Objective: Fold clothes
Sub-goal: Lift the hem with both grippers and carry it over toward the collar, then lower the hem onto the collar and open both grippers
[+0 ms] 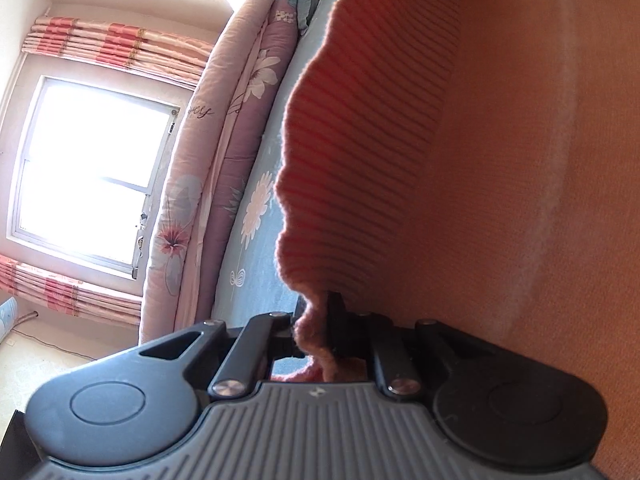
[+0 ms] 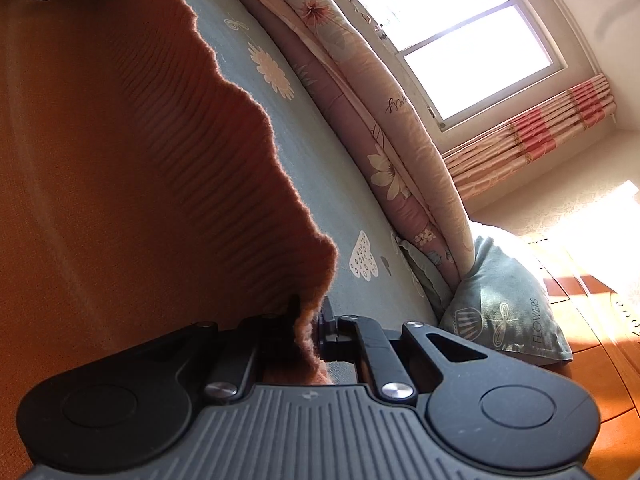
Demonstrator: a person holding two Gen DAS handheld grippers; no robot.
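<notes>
A: Two claws, both clenched on one orange sweater (image 1: 460,160). Left claw (image 1: 318,324) pinches the ribbed hem at one corner; right claw (image 2: 310,320) pinches the same hem at the other.

B: Where does the sweater lie?

A: Ahead of both claws, over the bed sheet (image 2: 312,160). The hem runs claw to claw; neither hand is nearer.

B: Room?

A: Bare sheet beyond the hem, up to the rolled quilt (image 1: 224,152) under the window (image 2: 460,40). A pillow (image 2: 504,300) sits near the right claw. My judgement: carry the hem forward evenly, stopping short of the quilt.
</notes>
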